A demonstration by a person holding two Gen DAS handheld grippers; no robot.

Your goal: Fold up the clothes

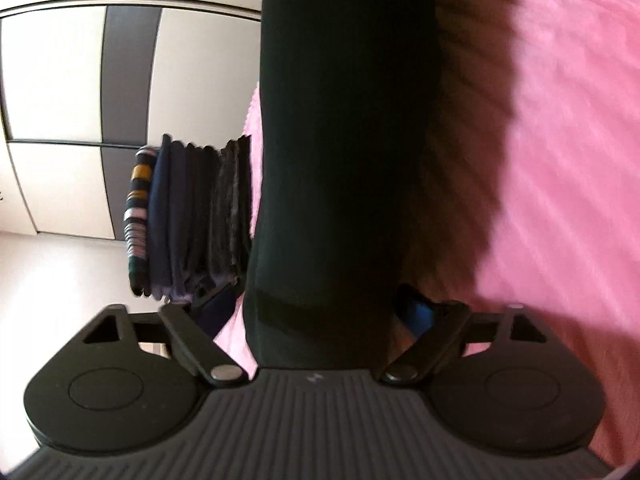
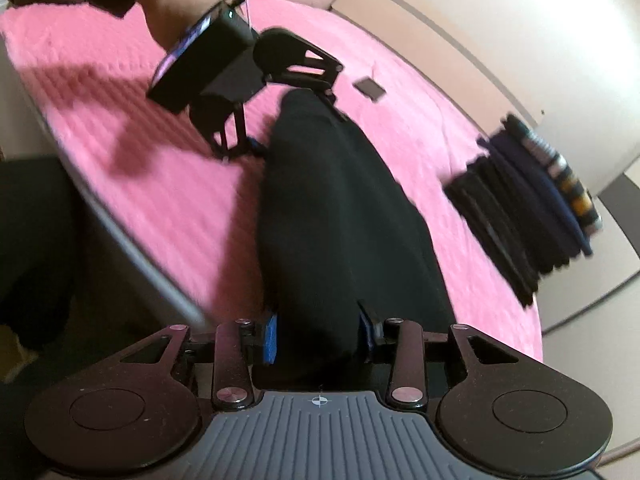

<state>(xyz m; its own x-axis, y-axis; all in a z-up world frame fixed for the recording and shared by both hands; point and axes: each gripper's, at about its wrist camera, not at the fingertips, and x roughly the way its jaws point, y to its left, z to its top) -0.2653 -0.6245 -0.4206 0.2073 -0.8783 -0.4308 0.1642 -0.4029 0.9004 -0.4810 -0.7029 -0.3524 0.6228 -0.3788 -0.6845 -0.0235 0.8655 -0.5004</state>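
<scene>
Garment: one, black, stretched long over the pink bed – each end in a gripper.
Right gripper: jaws closed on the near end.
Left gripper: jaws closed on the far end.
Advice: I think both ends should stay level and tight, so the fold comes straight.
Stack: one pile of folded clothes – number unclear.

Long black cloth – folded into a narrow strip, stretched out over the pink bed, each end pinched, neat pile of folded dark clothes near the far edge – striped one on top
</scene>
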